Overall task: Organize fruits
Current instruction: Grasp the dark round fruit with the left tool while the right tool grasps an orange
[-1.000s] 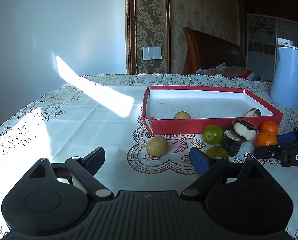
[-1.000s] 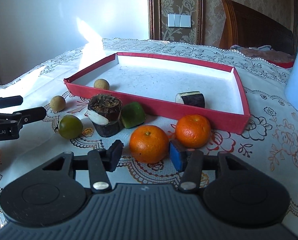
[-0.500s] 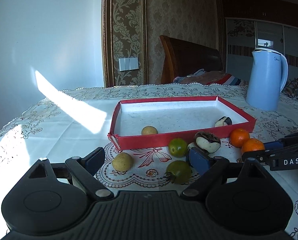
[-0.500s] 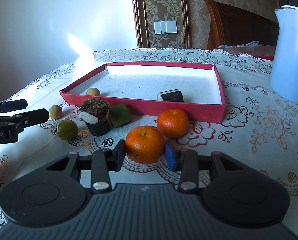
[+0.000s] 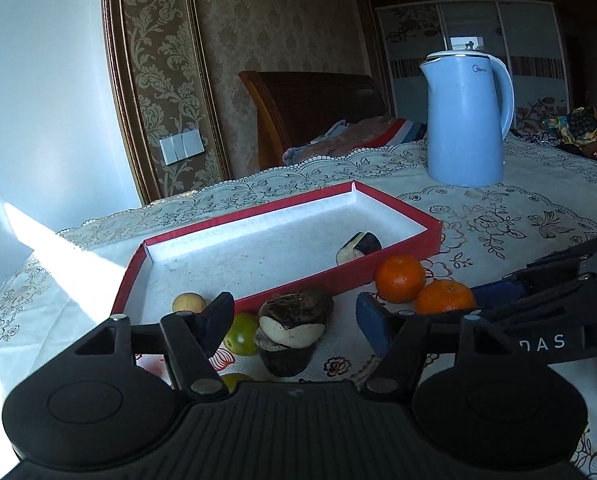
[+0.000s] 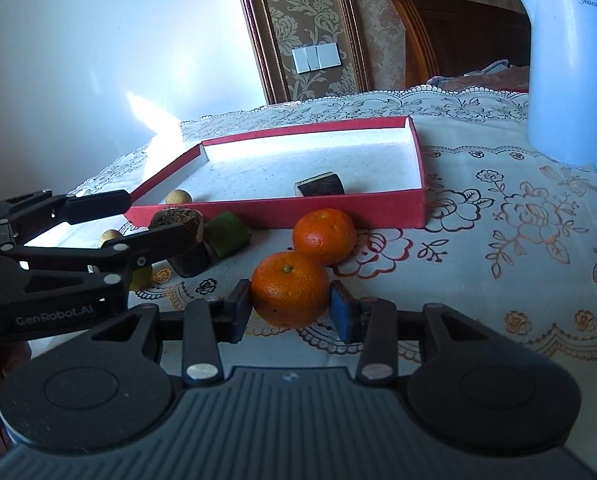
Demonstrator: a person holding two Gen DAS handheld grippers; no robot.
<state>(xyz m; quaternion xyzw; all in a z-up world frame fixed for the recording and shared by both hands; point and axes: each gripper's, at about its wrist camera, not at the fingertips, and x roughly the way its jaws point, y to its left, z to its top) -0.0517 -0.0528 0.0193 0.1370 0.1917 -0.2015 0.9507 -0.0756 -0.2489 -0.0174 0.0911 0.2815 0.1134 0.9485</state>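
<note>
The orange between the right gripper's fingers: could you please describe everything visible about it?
The orange is a small, round mandarin with dimpled, glossy peel and a green stem scar facing up. It sits on the patterned tablecloth, outside the red tray. The right gripper is shut on it, pads pressing both sides. A second orange sits right behind, apparently touching it.

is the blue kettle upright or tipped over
Upright: the blue kettle stands on its base on the tablecloth, behind the red tray, lid on top.

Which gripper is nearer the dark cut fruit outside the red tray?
Left. The left gripper, jaws just closing, brackets the dark cut fruit without touching it. The right gripper sits beside it, clamped on an orange.
</note>
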